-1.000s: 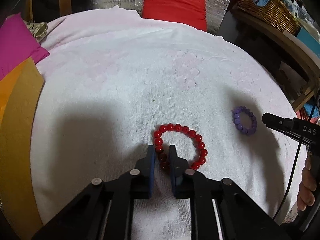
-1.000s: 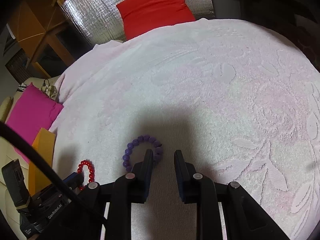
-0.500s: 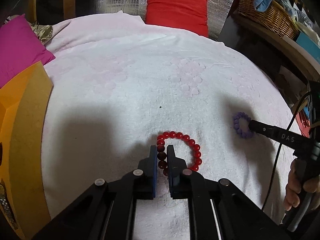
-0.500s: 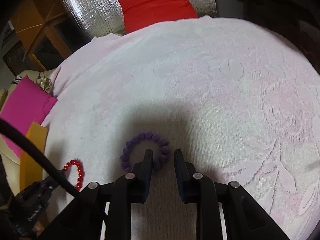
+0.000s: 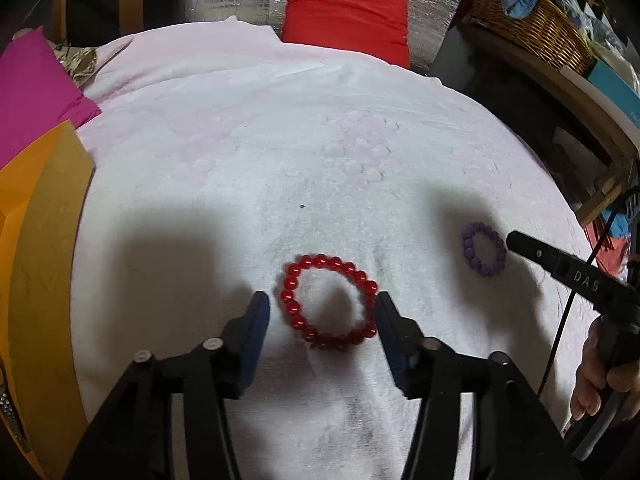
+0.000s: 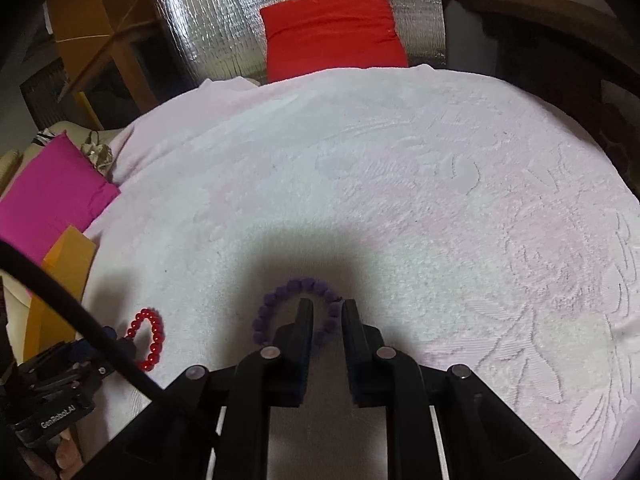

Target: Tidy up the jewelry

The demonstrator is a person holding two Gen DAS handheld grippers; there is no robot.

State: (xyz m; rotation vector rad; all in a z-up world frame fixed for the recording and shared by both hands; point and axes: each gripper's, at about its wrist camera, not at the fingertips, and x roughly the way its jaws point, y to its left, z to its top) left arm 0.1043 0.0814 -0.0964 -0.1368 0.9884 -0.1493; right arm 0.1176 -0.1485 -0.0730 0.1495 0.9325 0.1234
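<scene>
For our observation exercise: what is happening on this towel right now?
A person works two hand-held tongs over a white towel. The left tongs have just been opening and straddle the red bead bracelet, lying free. The right tongs have just been closing around one side of the purple bead bracelet.

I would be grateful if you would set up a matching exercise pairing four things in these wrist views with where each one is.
Things:
1. red bead bracelet
2. purple bead bracelet
3. red cushion
4. wicker basket

Places:
A. against the silver foil backing, beyond the far edge of the white towel
B. on the wooden shelf beside the towel
C. flat on the towel between the open jaws of the left gripper
D. its near side lies between the narrow jaws of the right gripper

Pairs: 1-C, 2-D, 3-A, 4-B
</scene>
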